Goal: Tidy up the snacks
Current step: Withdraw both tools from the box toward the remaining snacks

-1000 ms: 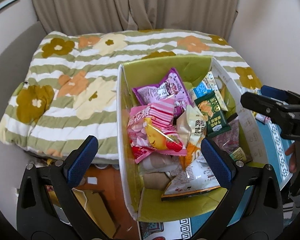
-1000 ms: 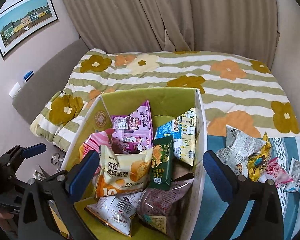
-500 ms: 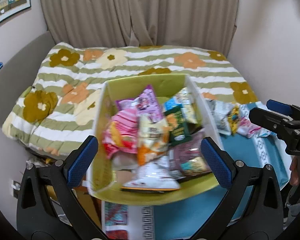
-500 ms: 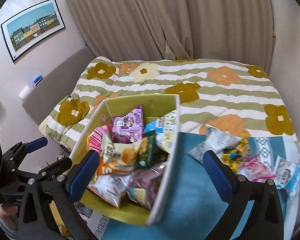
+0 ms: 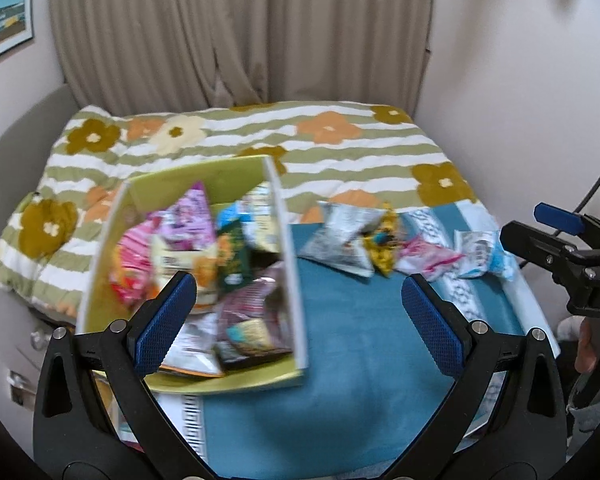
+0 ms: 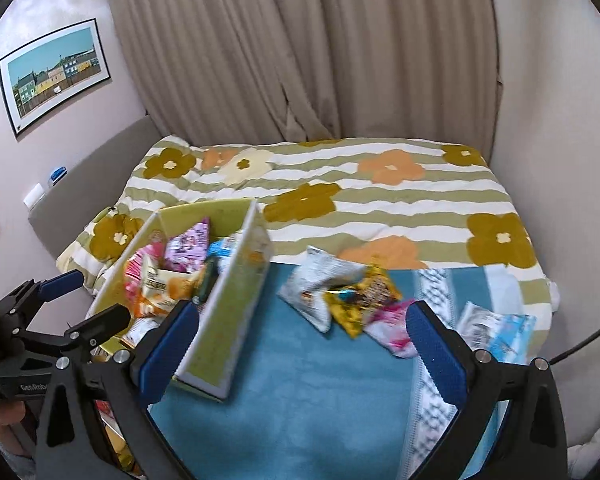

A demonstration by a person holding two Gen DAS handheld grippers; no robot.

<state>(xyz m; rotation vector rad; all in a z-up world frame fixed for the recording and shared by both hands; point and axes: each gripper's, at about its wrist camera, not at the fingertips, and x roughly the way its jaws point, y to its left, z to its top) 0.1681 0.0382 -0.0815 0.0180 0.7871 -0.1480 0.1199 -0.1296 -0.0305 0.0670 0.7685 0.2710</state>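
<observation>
Hovering above a teal mat point(image 5: 340, 344), the left gripper point(image 5: 298, 312) has its blue-padded jaws spread wide with nothing between them; the right gripper point(image 6: 302, 344) is likewise wide apart and empty, and it also shows at the right edge of the left wrist view, with part of a hand point(image 5: 586, 344) below it.

At the left end of the mat stands a green box point(image 5: 252, 380) with pale walls, blurred in both views; it is crowded with snack packets, among them a purple packet point(image 5: 192, 216) at the back, a pink packet point(image 5: 134, 256) at the left, a dark green packet point(image 5: 232, 256) near the middle and a cream-and-orange packet point(image 6: 160, 280) in front of the purple one; their print cannot be read.

To the right of the box, apart from it, four loose snacks lie in a row along the far edge of the mat: a silver-grey packet point(image 6: 320, 284), a yellow packet point(image 6: 360, 296) overlapping its right side, a pink-and-white packet point(image 6: 392, 328) touching the yellow one, and, further right, a light blue and white packet point(image 6: 500, 332) by itself.

Behind the mat spreads a striped bedspread point(image 6: 380, 200) with large flowers; beige curtains point(image 6: 300, 40) hang behind it, and a framed picture point(image 6: 52, 72) of coloured houses is on the left wall.
</observation>
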